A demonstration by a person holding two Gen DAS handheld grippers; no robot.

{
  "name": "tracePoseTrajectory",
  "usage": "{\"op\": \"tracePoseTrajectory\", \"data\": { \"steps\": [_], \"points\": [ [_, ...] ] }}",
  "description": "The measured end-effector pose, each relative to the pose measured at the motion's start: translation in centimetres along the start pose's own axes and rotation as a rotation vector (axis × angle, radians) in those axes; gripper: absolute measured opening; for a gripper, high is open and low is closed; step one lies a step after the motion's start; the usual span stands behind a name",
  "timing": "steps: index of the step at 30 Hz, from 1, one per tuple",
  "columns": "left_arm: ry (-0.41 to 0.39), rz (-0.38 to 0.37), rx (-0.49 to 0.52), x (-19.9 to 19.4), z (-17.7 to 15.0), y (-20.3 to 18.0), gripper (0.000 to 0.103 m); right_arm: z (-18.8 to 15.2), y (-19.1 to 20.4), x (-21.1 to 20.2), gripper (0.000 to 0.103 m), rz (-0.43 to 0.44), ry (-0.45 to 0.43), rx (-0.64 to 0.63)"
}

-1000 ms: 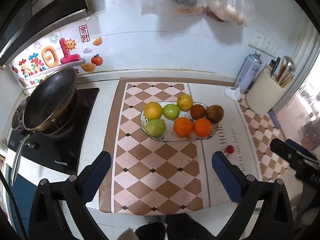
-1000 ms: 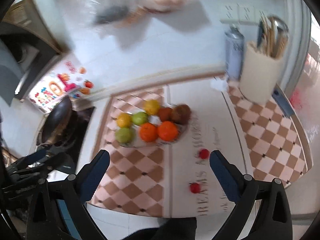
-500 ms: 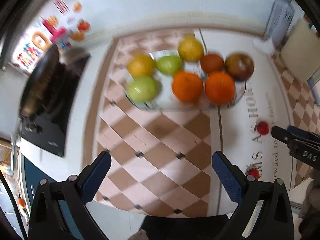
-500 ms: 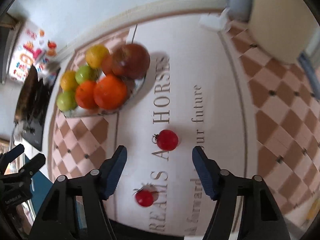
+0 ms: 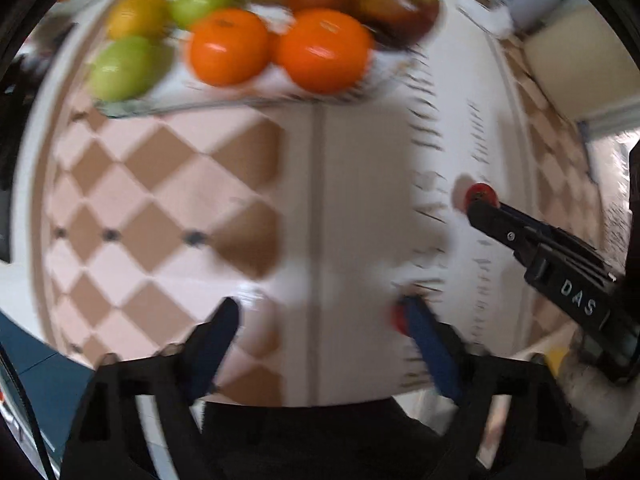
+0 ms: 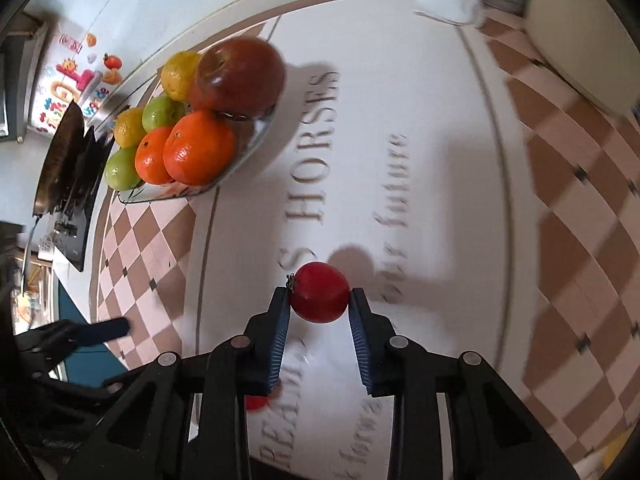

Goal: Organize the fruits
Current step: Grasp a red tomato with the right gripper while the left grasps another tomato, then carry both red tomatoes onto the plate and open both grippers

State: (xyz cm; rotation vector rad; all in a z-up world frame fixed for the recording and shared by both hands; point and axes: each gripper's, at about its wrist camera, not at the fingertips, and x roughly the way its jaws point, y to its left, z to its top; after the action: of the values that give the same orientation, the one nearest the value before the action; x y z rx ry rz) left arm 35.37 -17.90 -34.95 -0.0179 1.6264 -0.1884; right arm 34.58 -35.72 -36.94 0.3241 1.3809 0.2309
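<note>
Red tomato point(image 6: 319, 298) | pinched between right tool point(image 6: 318, 308) pads | left tool point(image 5: 320, 316) spread, closing

Both grippers are black frames with ribbed blue pads point(image 6: 280, 344) on the fingers and silver screws point(image 6: 239, 342) at the joints. The right gripper point(image 5: 536, 240), seen from the left wrist, bears white letters "DAS" point(image 5: 578, 295).

Kitchen counter under a checkered mat

The counter point(image 6: 86, 276) carries a tan-and-cream mat point(image 6: 460, 184) printed with lettering; on the mat rest a glass fruit plate point(image 6: 244, 148), two small red tomatoes point(image 6: 320, 298) point(image 5: 398, 317) and a cream container point(image 6: 580, 20); a black hob point(image 6: 76, 184) lies beside it
</note>
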Motion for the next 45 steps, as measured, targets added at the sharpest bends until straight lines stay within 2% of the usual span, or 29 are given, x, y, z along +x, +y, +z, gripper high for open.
{"op": "tracePoseTrajectory", "data": {
  "steps": [1,7,13,14,22,25,29,33,36,39,42,45],
  "points": [
    [0.017,-0.016,0.017,0.4,-0.1,-0.7,0.067,-0.5,-0.5,-0.2,0.033,-0.002,0.003,0.009],
    [0.076,-0.057,0.139,2.5,-1.0,-5.1,0.063,-2.9,-3.4,-1.0,0.033,-0.002,0.023,0.07],
    [0.116,-0.05,0.188,4.7,-1.4,-7.4,0.028,-3.8,-4.5,-1.8,0.033,-0.001,0.005,0.108],
    [0.12,-0.054,0.187,4.9,-1.4,-7.5,0.026,-3.8,-4.4,-1.9,0.033,-0.001,0.003,0.109],
    [0.074,-0.071,0.162,3.1,-0.5,-6.9,0.025,-2.8,-3.5,-3.0,0.033,0.015,-0.02,0.09],
    [0.032,-0.091,0.106,0.6,0.4,-5.1,0.025,-1.7,-1.9,-3.5,0.033,0.046,-0.033,0.062],
    [-0.049,-0.114,0.0,-2.4,1.5,-0.7,0.025,0.5,1.4,-3.4,0.033,0.103,-0.041,0.005],
    [-0.121,-0.174,-0.19,-4.9,3.8,5.6,0.025,3.7,5.7,-2.3,0.033,0.196,-0.026,-0.051],
    [-0.138,-0.271,-0.354,-5.3,5.5,11.6,0.025,7.1,9.5,-1.2,0.033,0.289,0.0,-0.086],
    [-0.152,-0.357,-0.497,-4.9,6.4,15.6,0.025,10.8,13.0,0.0,0.033,0.344,0.03,-0.123],
    [-0.149,-0.405,-0.577,-3.9,7.0,17.5,0.025,14.5,16.4,2.2,0.033,0.362,0.098,-0.167],
    [-0.135,-0.445,-0.629,-3.3,7.5,18.9,0.025,16.4,18.7,4.7,0.033,0.352,0.171,-0.182]
  ]
}}
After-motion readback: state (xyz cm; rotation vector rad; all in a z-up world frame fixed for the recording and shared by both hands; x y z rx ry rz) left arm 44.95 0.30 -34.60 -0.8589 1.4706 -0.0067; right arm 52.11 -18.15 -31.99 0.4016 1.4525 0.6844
